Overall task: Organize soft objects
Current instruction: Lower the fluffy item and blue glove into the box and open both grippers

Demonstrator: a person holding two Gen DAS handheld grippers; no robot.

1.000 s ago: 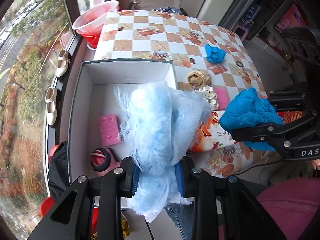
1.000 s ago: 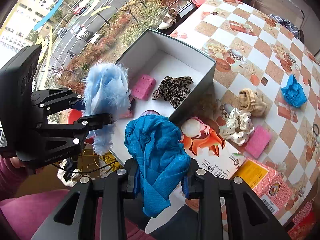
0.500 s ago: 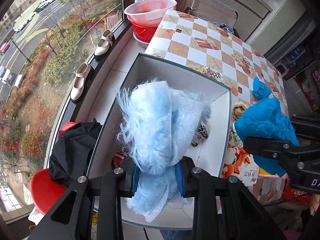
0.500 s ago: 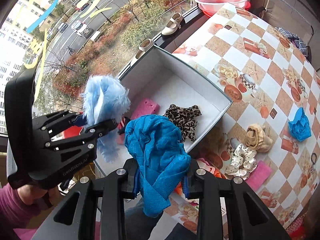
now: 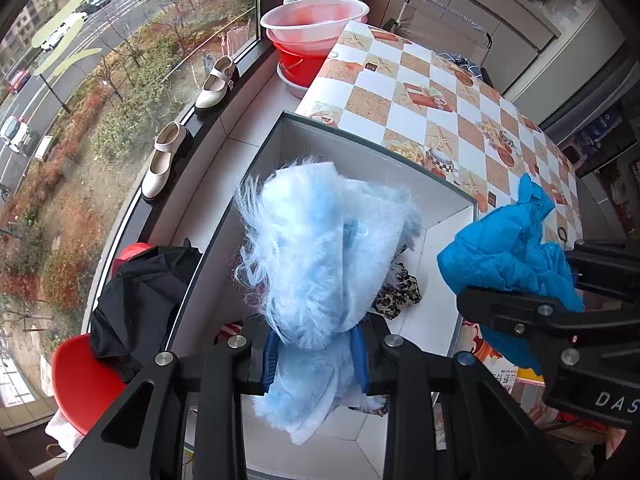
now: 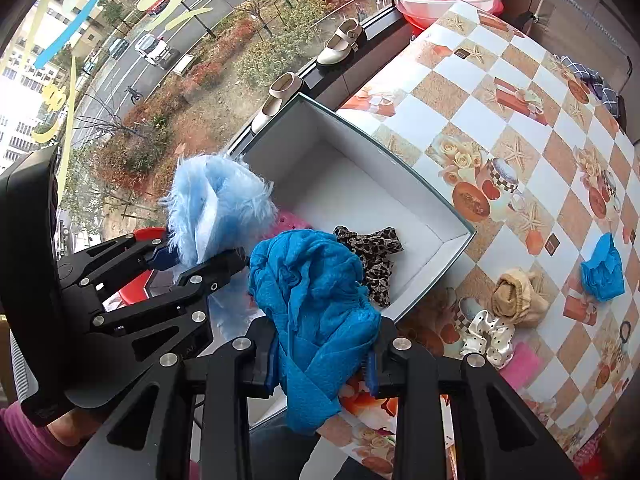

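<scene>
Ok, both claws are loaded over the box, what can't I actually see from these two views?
- Left wrist view: the light blue fluffy cloth in the left claw hides most of the box floor, including the pink sponge.
- Right wrist view: the blue cloth in the right claw covers the box's near corner.
- Leopard-print piece: partly covered in both views.

Layout: box and loose items on the table

The box (image 6: 436,200) lies ahead of both grippers; a patterned cloth (image 6: 374,254) lies in it. Right of the right gripper (image 6: 322,360), a scrunchie (image 6: 486,334), a rolled sock (image 6: 516,296) and a crumpled cloth (image 6: 602,270) lie on the table (image 6: 480,80).
</scene>
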